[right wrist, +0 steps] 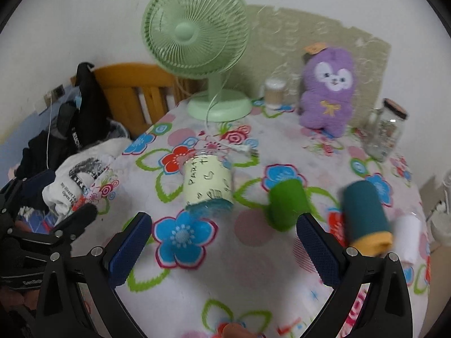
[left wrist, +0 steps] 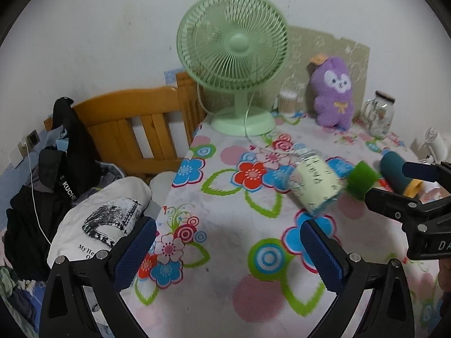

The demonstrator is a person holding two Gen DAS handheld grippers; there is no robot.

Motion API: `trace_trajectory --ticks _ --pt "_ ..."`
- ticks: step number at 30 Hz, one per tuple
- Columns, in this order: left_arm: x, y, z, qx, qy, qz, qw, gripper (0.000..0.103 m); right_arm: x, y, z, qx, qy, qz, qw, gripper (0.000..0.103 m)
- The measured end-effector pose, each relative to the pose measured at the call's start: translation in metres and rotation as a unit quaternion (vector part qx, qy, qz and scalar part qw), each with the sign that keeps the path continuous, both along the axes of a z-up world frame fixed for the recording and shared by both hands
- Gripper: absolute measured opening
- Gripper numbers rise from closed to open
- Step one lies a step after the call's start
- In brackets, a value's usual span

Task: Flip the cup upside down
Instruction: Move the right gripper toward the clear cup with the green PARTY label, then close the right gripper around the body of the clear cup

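A clear cup (left wrist: 314, 184) with a pale cream printed sleeve stands on the floral tablecloth (left wrist: 225, 225); it also shows in the right wrist view (right wrist: 207, 181). A small green cup (right wrist: 287, 204) and a dark teal cup with a yellow end (right wrist: 366, 215) stand to its right; in the left wrist view the green cup (left wrist: 362, 177) and the teal cup (left wrist: 396, 173) sit behind the right gripper's fingers. My left gripper (left wrist: 225, 250) is open and empty, short of the cream cup. My right gripper (right wrist: 224, 246) is open and empty, just in front of the cups.
A green desk fan (right wrist: 197, 28), a cotton swab jar (right wrist: 274, 91), a purple plush toy (right wrist: 327, 90) and a glass jar (right wrist: 387, 129) stand at the table's back. A wooden bed frame (left wrist: 132, 124) with clothes (left wrist: 56, 183) lies left. A white roll (right wrist: 408, 236) lies right.
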State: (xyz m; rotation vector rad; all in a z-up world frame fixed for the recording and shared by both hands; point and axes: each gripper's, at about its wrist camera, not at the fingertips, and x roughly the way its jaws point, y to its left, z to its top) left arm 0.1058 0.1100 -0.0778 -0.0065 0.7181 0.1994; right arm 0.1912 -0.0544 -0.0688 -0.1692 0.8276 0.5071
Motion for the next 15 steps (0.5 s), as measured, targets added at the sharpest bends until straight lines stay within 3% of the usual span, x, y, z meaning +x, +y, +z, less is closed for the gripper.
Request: trace_trajectory --ticks 5,12,15 --pt "0.027 0.005 -0.016 0.017 0.032 -0.001 0.9994 0.103 0.028 0.016 -0.014 0.011 0.026 0.016 0.999 0.103" --pt "0.04 0.008 -0.03 0.012 0.053 0.002 0.9985 0.103 0.058 0.036 -0.038 -0.004 0.055 0.018 0.998 0.103" --pt "0.043 0.004 -0.034 0.018 0.059 -0.002 0.9981 0.103 0.065 0.046 -0.047 -0.026 0.06 0.025 0.998 0.092"
